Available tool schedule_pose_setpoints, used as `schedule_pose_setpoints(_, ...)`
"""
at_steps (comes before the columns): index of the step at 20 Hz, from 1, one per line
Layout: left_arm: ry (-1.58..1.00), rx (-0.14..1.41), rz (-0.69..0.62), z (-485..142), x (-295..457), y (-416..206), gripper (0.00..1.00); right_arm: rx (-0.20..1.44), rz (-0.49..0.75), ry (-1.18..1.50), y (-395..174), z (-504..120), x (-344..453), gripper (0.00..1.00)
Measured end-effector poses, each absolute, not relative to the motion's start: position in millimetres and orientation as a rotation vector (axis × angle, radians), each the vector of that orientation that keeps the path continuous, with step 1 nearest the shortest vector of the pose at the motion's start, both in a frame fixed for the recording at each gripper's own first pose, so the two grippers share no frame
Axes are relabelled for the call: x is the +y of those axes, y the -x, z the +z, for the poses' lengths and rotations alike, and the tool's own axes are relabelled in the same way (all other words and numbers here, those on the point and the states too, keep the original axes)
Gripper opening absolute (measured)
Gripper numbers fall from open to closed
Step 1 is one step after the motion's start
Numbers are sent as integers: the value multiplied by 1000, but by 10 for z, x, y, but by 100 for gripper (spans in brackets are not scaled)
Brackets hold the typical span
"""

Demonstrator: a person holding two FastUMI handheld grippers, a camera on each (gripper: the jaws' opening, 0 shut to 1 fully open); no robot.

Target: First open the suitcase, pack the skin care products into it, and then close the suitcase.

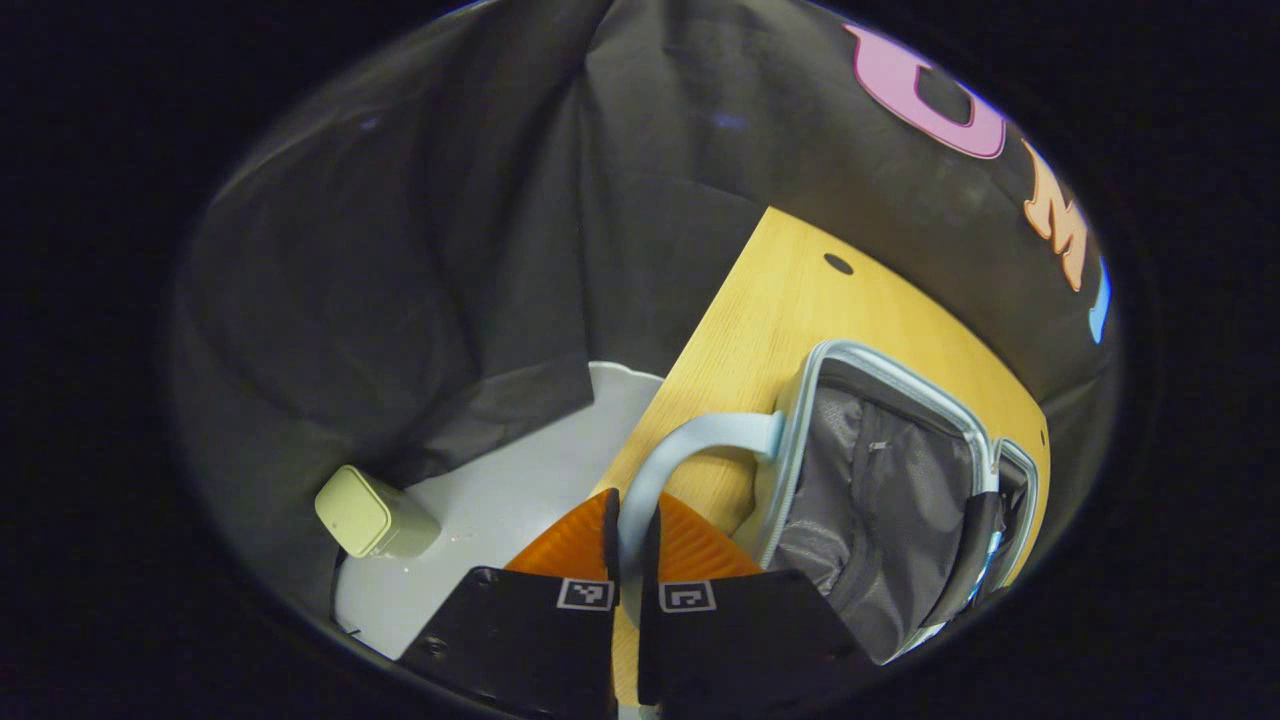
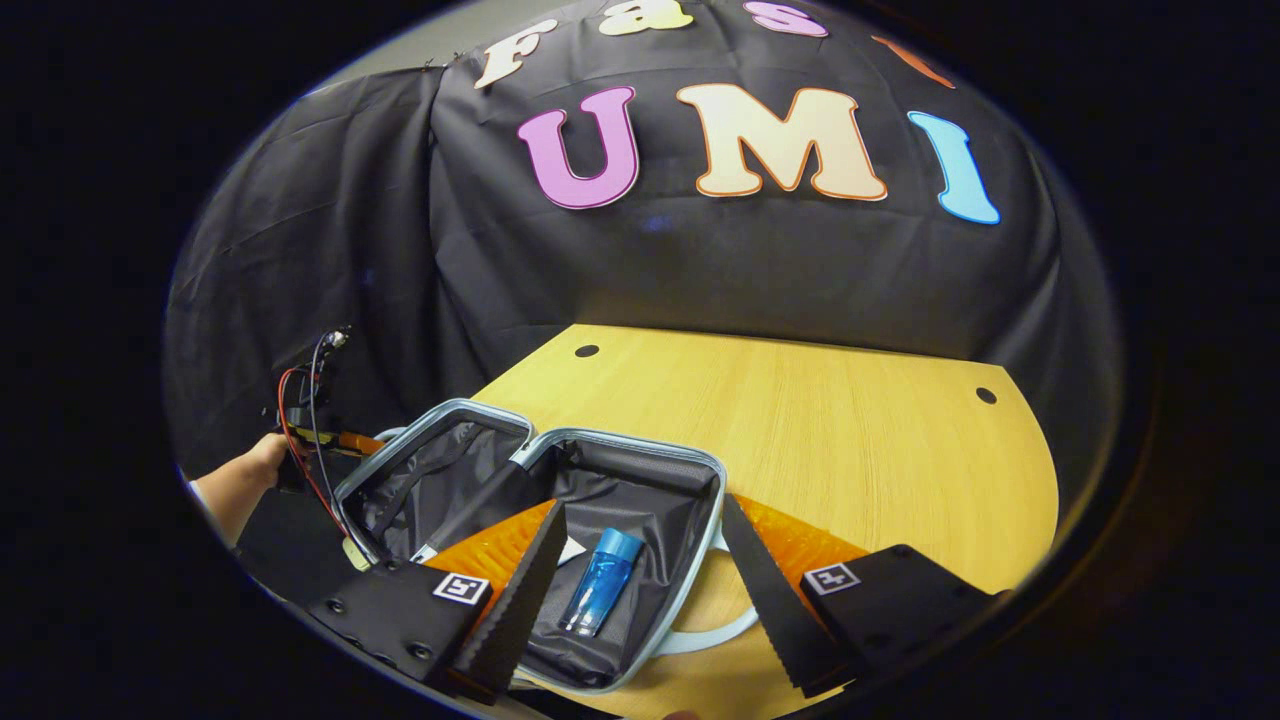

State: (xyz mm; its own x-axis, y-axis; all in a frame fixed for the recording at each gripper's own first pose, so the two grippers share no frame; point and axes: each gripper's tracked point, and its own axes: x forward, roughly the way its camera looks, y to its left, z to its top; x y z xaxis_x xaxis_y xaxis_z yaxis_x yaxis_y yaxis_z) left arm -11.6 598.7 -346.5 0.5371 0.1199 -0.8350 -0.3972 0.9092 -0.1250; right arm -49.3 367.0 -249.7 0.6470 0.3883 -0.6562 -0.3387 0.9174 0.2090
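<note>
Pale blue trim runs round the suitcase (image 2: 560,520), which lies open on the wooden table (image 2: 850,440) with both halves showing their dark grey lining. In the right gripper view a blue bottle (image 2: 600,580) lies inside the nearer half, between the tips of the right gripper (image 2: 635,580), whose fingers are spread wide above the case and touch nothing. Farther off to the left in that view, a hand (image 2: 262,460) holds the left gripper at the raised half of the case.

In the left gripper view the left gripper (image 1: 630,530) is pinched on the suitcase's light blue handle (image 1: 690,440), both fingers pressing the strap between them. The lined lid (image 1: 880,500) stands beside it at the table's edge. Below the table, a pale green box (image 1: 372,512) sits on the white floor (image 1: 520,500), well apart from the case.
</note>
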Motion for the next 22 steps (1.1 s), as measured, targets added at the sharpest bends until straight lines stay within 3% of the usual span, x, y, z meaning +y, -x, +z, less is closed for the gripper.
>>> schedule_pose_setpoints(4, 235, 878, 310, -3073, 5959, 123, 0, 749, 413, -87, 530, -2487, 3583, 98)
schedule_pose_setpoints(5, 220, 854, 305, -2925, 5942, 116, 0, 739, 420, -87, 527, -2465, 3573, 94)
schedule_pose_setpoints(6, 215, 839, 300, -2793, 5891, 114, 0, 727, 431, -88, 524, -2442, 3586, 98)
schedule_pose_setpoints(8, 209, 784, 292, -2465, 5782, 64, 0, 697, 460, -87, 520, -2383, 3580, 98)
schedule_pose_setpoints(16, 100, 626, 211, -1319, 4764, -8, 0, 618, 570, -69, 568, -2157, 3293, 98)
schedule_pose_setpoints(22, 87, 543, 121, -843, 3861, -82, 0, 593, 573, -91, 574, -2040, 2858, 98)
